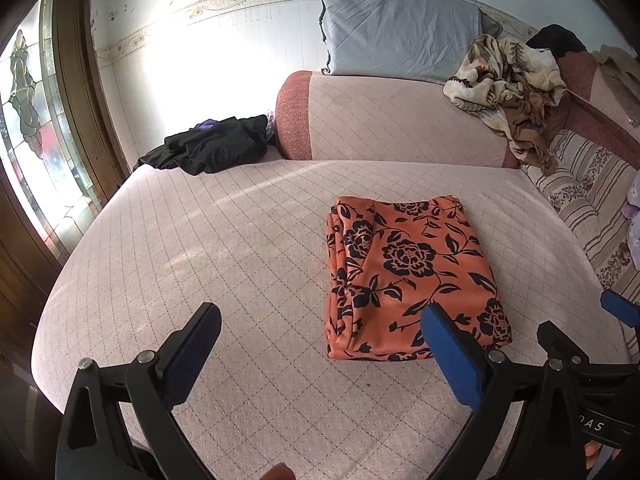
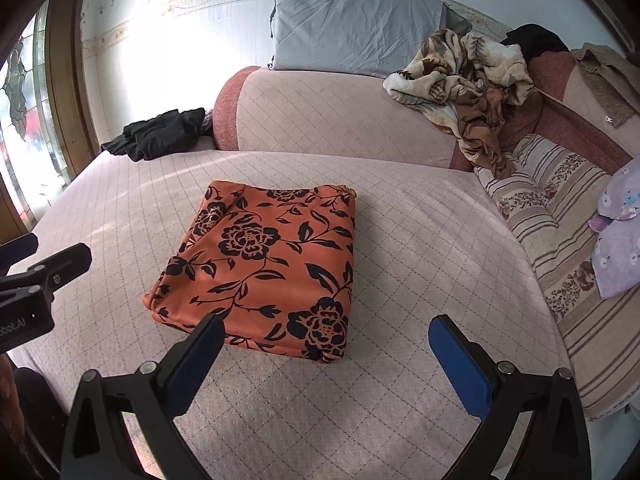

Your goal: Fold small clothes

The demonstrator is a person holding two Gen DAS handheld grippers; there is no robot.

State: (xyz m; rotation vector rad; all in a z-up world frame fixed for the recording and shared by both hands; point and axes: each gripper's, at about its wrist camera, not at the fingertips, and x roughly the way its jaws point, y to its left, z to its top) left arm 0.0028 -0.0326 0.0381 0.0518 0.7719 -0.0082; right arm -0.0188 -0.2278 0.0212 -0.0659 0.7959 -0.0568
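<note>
The orange cloth with black flowers [image 2: 260, 272] looks soft, light, maybe slippery; pinch a bottom corner. Left gripper [image 1: 320, 344] and right gripper [image 2: 326, 354] spread wide, empty

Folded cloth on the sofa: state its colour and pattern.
Folded cloth: orange with black flowers and leaves. Clearest in the right wrist view.
</note>
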